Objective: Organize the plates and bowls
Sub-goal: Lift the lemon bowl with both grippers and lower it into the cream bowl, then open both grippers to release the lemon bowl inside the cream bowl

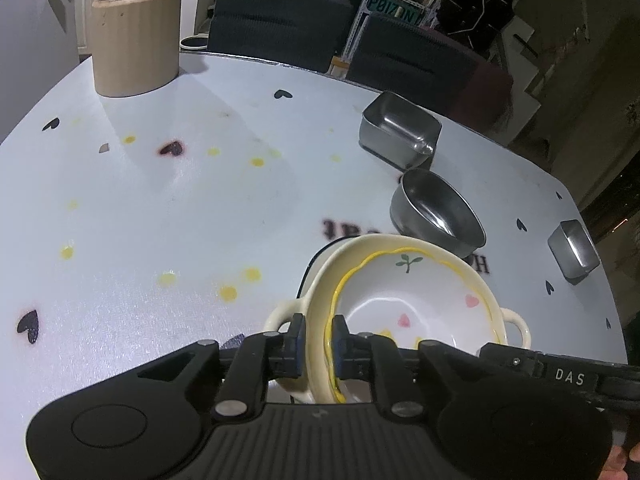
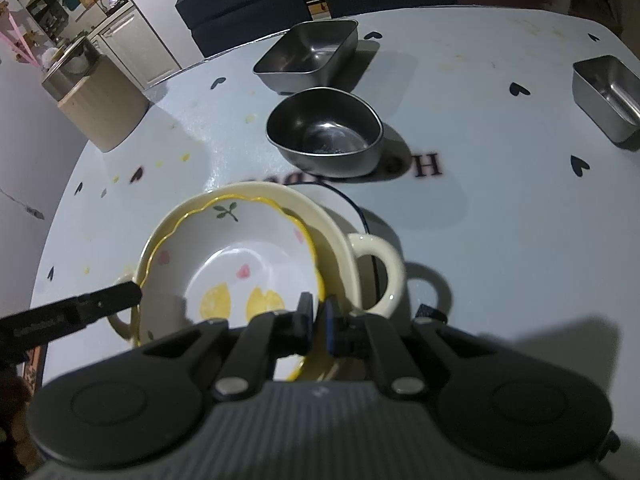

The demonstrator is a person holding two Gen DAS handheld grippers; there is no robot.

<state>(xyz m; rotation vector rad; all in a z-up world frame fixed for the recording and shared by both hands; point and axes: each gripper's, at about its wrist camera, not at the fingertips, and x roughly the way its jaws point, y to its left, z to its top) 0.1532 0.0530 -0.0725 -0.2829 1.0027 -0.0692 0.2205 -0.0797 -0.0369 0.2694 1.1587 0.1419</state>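
Observation:
A white bowl with a wavy yellow rim (image 1: 416, 300) (image 2: 240, 256) sits inside a cream bowl with two loop handles (image 1: 324, 280) (image 2: 376, 268), over a white plate with a dark rim (image 2: 352, 208). My left gripper (image 1: 319, 344) is shut on the rims of the stacked bowls at their left side; its finger also shows in the right wrist view (image 2: 100, 300). My right gripper (image 2: 319, 320) is shut on the yellow-rimmed bowl's right rim; its body shows in the left wrist view (image 1: 560, 376).
A heart-shaped steel bowl (image 1: 436, 212) (image 2: 324, 132) and a rectangular steel tray (image 1: 400, 132) (image 2: 308, 56) stand behind the stack. A smaller steel tray (image 1: 574, 250) (image 2: 608, 96) is at the right edge. A beige canister (image 1: 134, 36) (image 2: 100, 108) stands far left. Dark chairs (image 1: 280, 20) line the far side.

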